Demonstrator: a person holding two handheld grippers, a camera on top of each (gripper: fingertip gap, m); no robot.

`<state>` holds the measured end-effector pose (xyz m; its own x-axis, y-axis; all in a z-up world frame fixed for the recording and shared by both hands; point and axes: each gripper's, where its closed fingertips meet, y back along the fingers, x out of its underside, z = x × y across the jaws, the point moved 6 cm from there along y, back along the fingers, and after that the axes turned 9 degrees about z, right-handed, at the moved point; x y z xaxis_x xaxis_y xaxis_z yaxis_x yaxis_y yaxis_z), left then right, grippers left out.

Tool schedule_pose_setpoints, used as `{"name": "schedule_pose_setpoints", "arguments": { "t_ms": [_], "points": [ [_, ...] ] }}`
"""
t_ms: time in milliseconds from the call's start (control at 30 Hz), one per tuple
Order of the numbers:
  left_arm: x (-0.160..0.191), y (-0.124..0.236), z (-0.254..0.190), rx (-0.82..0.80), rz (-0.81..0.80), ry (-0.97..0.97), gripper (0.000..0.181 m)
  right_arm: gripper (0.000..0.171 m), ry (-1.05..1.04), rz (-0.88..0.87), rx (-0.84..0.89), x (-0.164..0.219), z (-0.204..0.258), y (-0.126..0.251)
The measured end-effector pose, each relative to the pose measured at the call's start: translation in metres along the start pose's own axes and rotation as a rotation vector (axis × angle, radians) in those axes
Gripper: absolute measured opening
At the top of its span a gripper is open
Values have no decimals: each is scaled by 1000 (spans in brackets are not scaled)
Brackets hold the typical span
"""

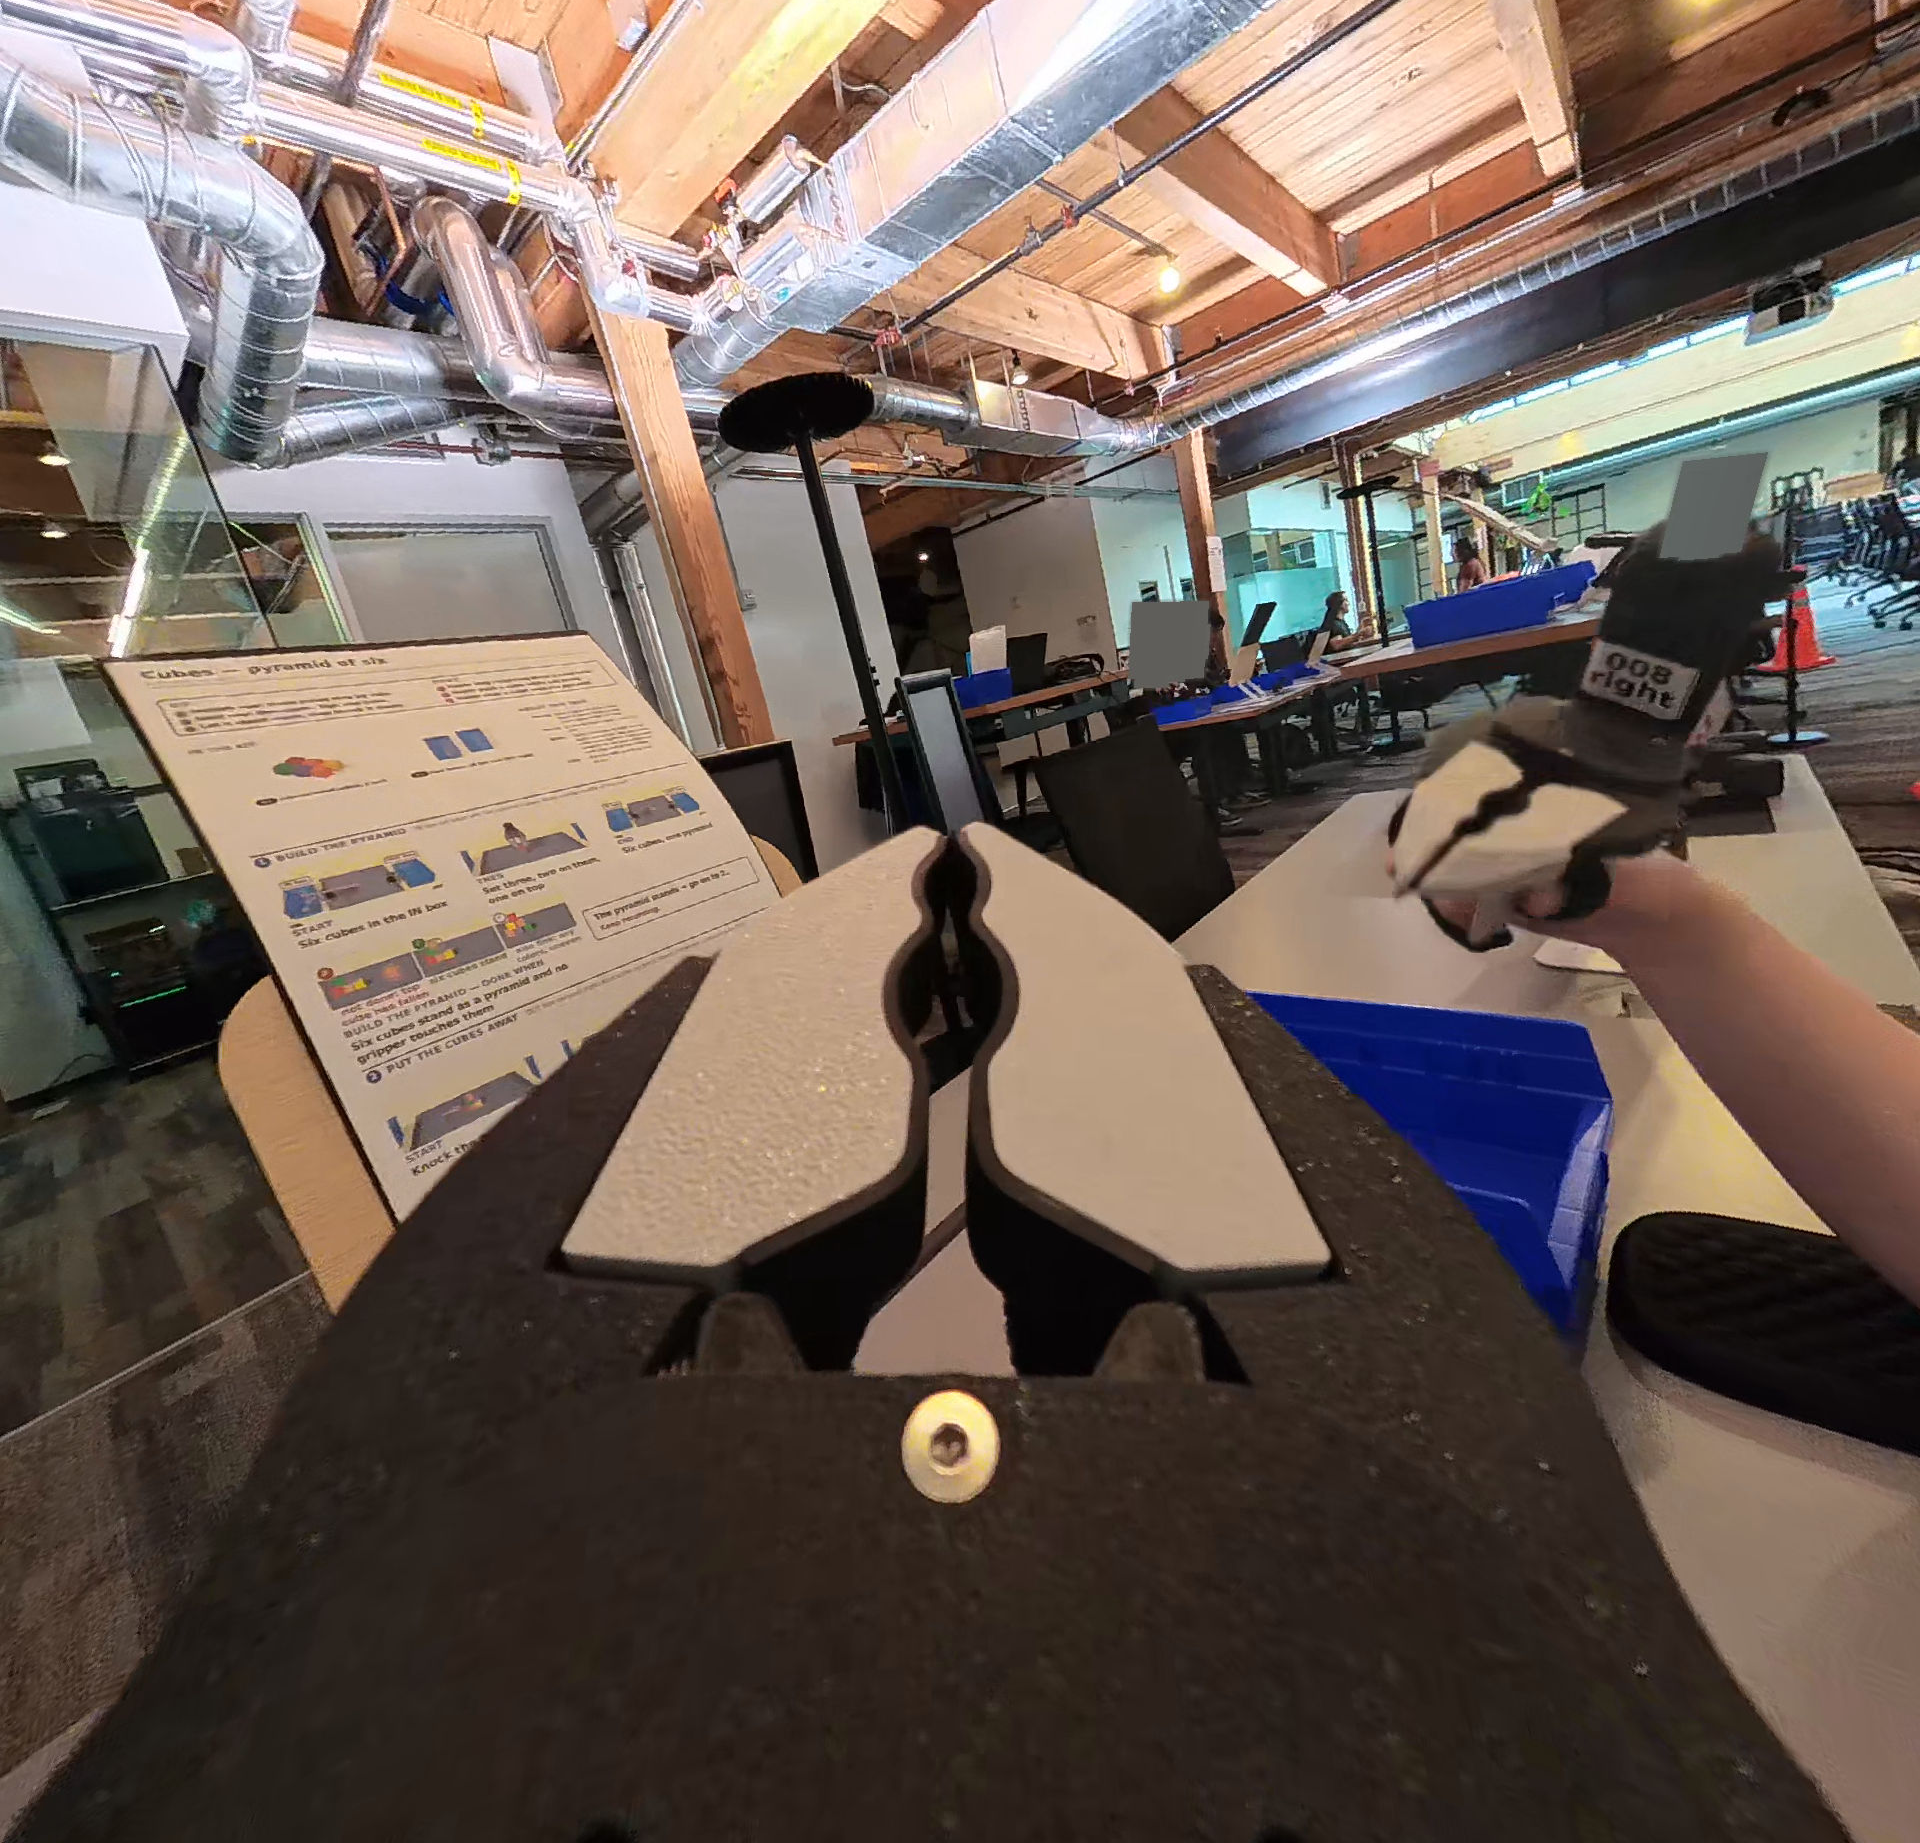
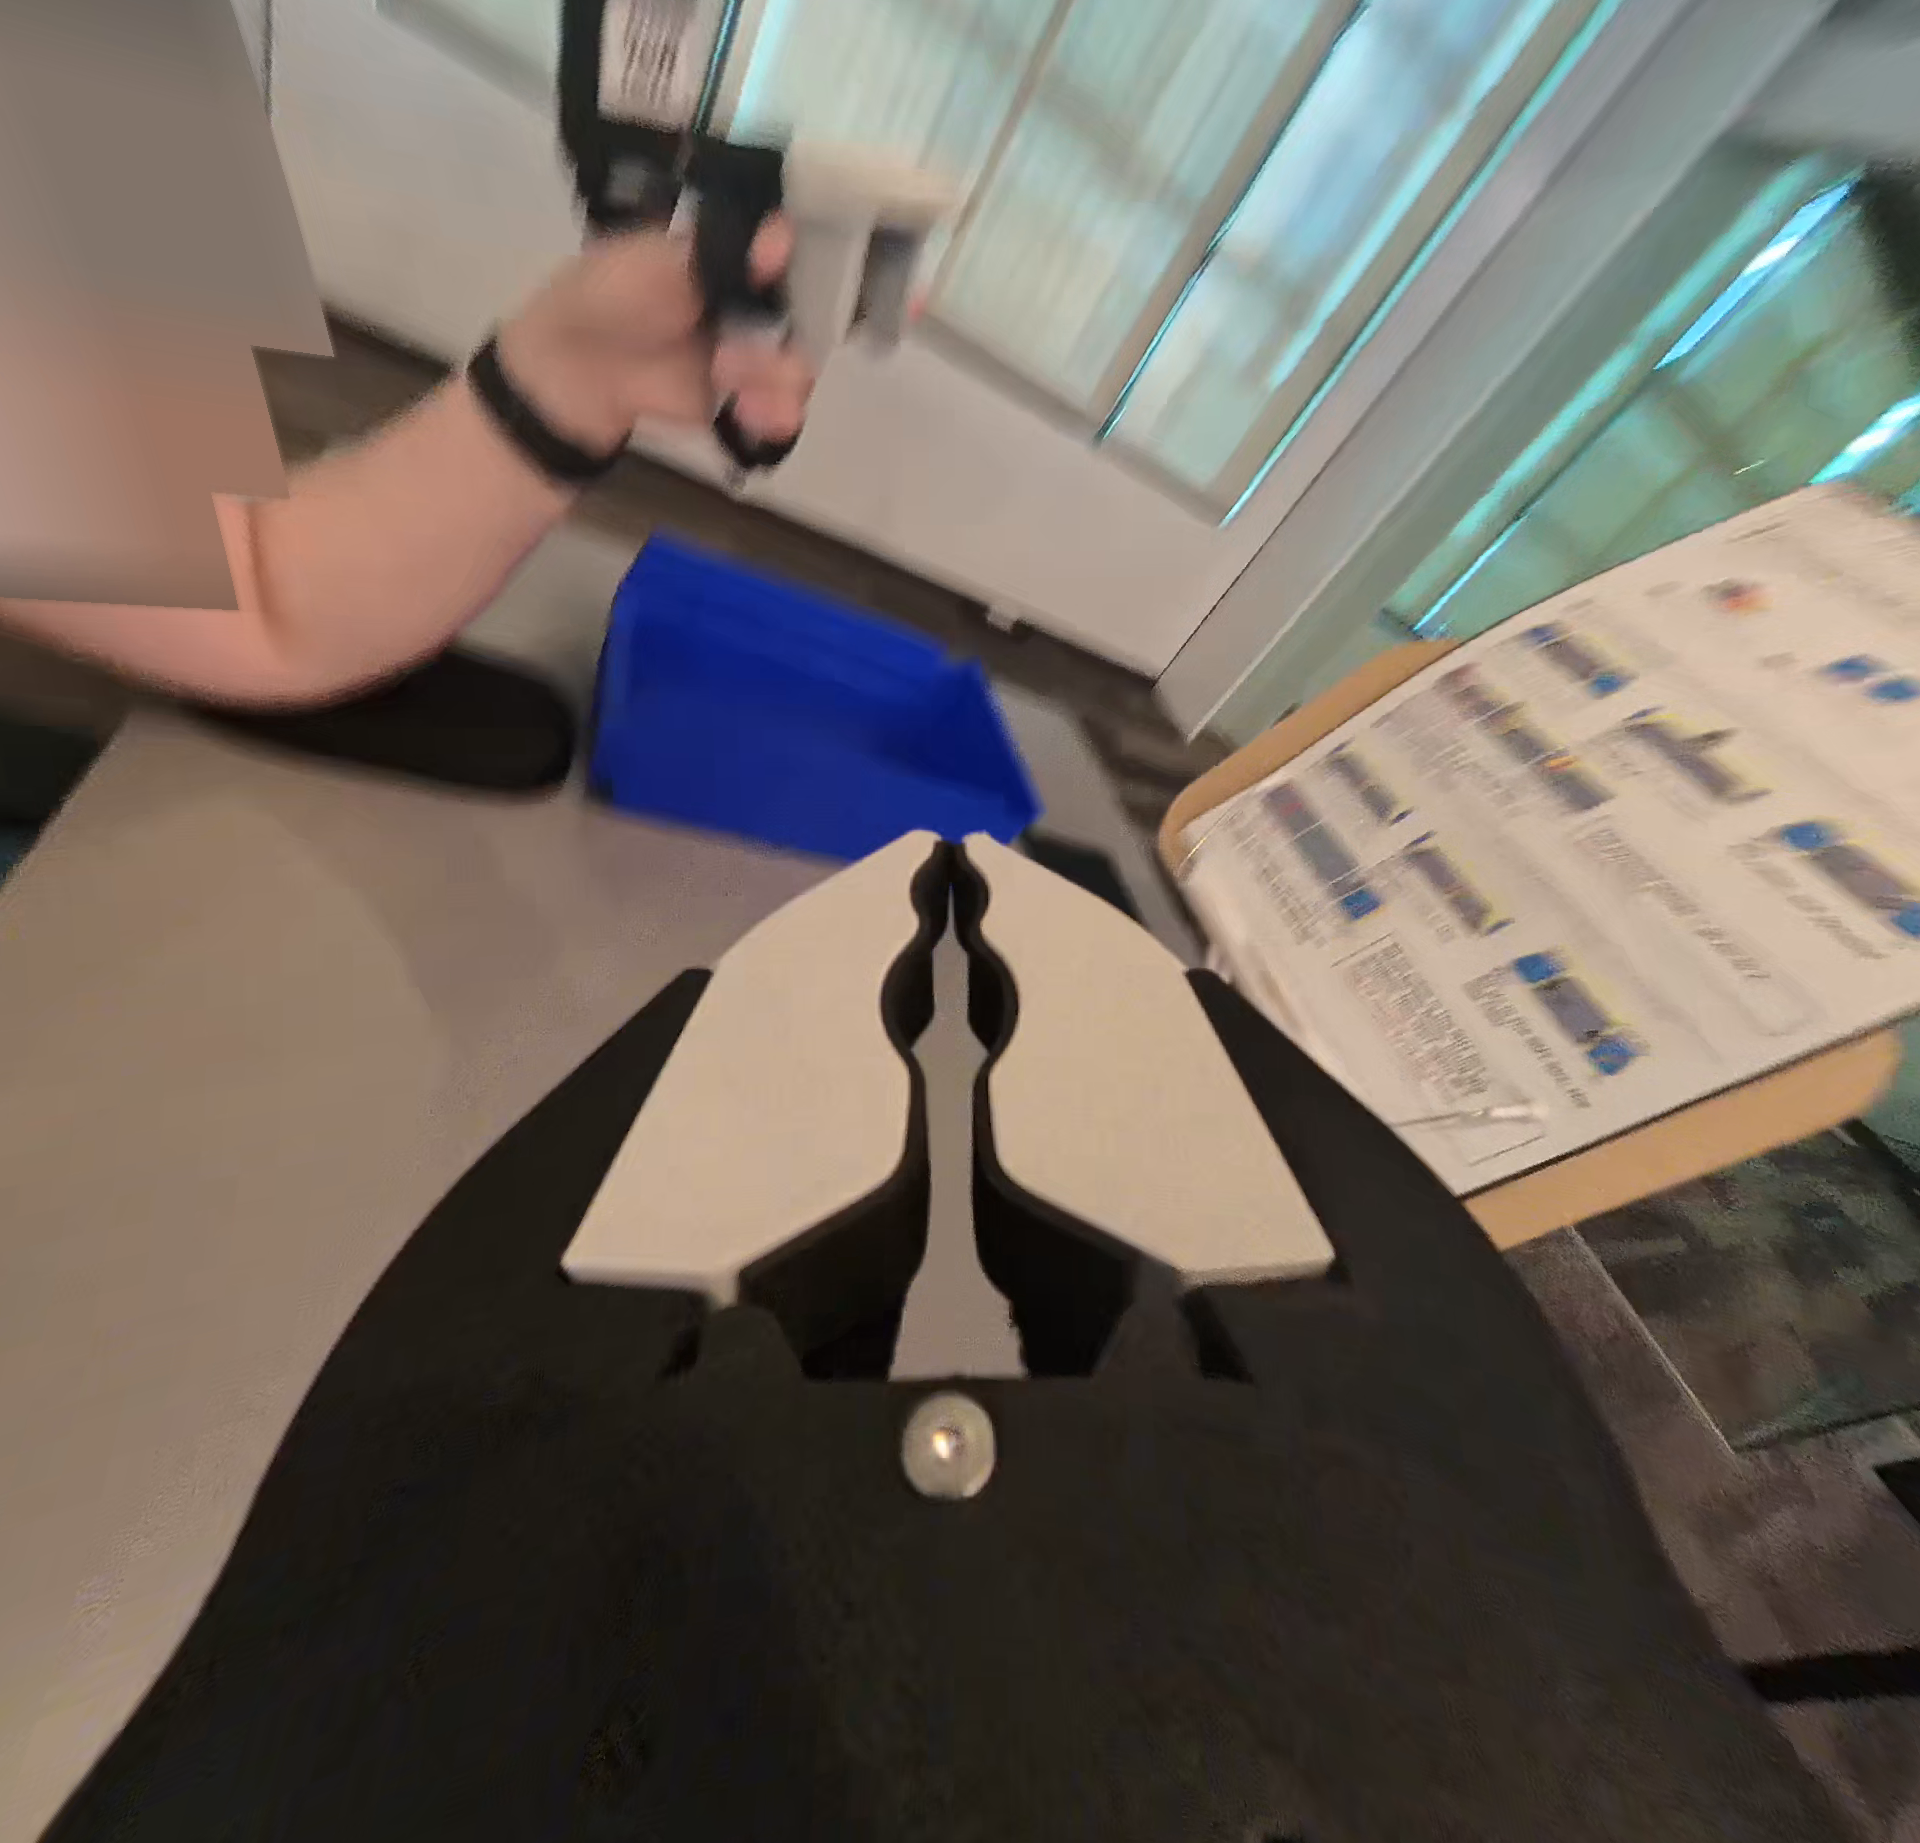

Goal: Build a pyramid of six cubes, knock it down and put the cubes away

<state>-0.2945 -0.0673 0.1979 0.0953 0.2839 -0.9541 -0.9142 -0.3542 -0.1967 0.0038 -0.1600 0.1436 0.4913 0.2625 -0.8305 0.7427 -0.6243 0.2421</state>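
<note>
Blue bin (image 1: 1455,1118) sits on the desk (image 1: 1714,1606); no cubes visible. Left hand-held gripper (image 1: 958,843) and right hand-held gripper (image 2: 951,848) are both clenched empty, raised; blur suggests a careless swing could hit the instruction board (image 1: 436,858).

Around you, silver ducts (image 1: 935,131) run under a timber-beamed ceiling (image 1: 1299,110) with small lit bulbs, glass partitions (image 2: 1299,235) stand nearby, and long desks (image 1: 1455,650) with black chairs (image 1: 1132,827) cross the patterned carpet (image 1: 135,1232).
</note>
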Motion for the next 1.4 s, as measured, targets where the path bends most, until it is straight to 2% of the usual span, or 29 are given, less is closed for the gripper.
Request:
{"name": "schedule_pose_setpoints", "arguments": {
  "t_ms": [167,300,400,467,667,733,867,1000,1033,1067,1167,1400],
  "points": [
    [1,-1,0,-9,5,3,0,1,142,461,-279,54,43,-74],
    [2,-2,-2,37,3,43,0,1,130,691,-572,96,89,-124],
    [3,-4,-4,55,14,39,0,1,210,887,-682,125,118,-147],
    [3,-5,-6,60,22,25,0,1,245,938,-717,136,130,-157],
    [7,-10,-11,91,46,14,0,1,232,941,-764,148,142,-170],
    [8,-12,-13,101,52,11,0,1,202,953,-745,153,138,-172],
    [10,-15,-18,116,71,-8,0,1,133,1055,-562,173,113,-180],
    [11,-17,-21,121,84,-20,0,1,132,1150,-176,185,65,-179],
    [11,-17,-21,125,84,-19,0,1,145,1105,-20,180,48,-180],
    [11,-18,-22,130,84,-18,0,1,114,1026,66,172,38,-180],
    [13,-19,-24,138,95,-22,0,1,14,858,189,150,21,-174],
    [15,-21,-26,146,114,-33,0,1,-23,784,288,129,1,-150]
  ]
}}
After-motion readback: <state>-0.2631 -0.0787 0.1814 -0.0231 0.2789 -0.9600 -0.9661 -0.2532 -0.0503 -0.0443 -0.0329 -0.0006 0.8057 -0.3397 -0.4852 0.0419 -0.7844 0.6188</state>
